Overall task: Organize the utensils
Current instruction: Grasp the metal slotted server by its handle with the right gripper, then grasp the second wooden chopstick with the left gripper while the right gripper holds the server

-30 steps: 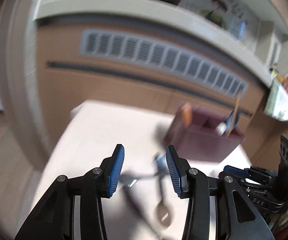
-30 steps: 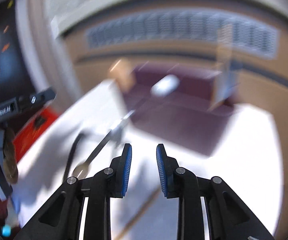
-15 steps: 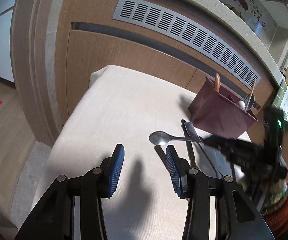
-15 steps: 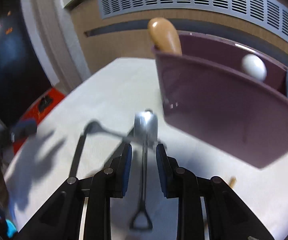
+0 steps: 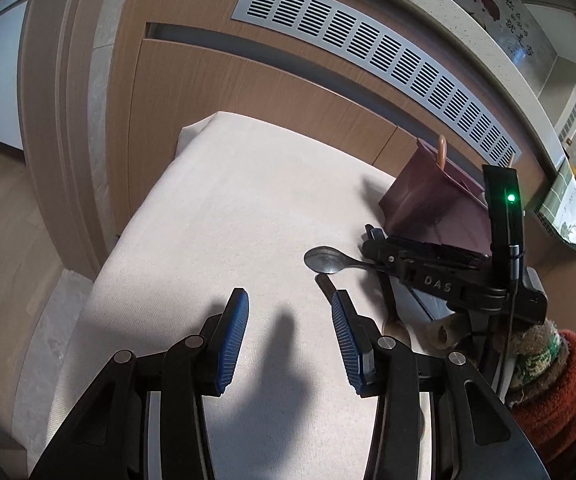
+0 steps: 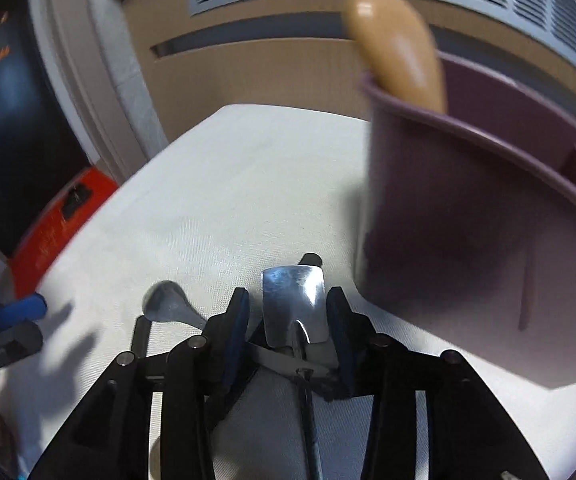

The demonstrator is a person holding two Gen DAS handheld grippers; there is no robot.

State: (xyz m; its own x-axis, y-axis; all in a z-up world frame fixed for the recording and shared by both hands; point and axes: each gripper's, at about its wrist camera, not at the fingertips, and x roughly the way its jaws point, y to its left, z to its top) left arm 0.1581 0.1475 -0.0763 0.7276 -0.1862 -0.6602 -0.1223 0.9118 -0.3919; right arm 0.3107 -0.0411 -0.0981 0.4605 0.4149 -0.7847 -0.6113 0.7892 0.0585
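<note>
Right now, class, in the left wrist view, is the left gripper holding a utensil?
No: the left gripper stands open over bare cloth, and the metal spoon lies beyond its tips.

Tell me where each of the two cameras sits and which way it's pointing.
Left wrist: on the left tool, above the cloth-covered table, facing the cabinet; its open blue fingers show, plus the right tool and a knitted sleeve.
Right wrist: on the right tool, low over a metal spatula, facing the purple holder.
Shared: steel spoon, holder, table, vent grille.
</note>
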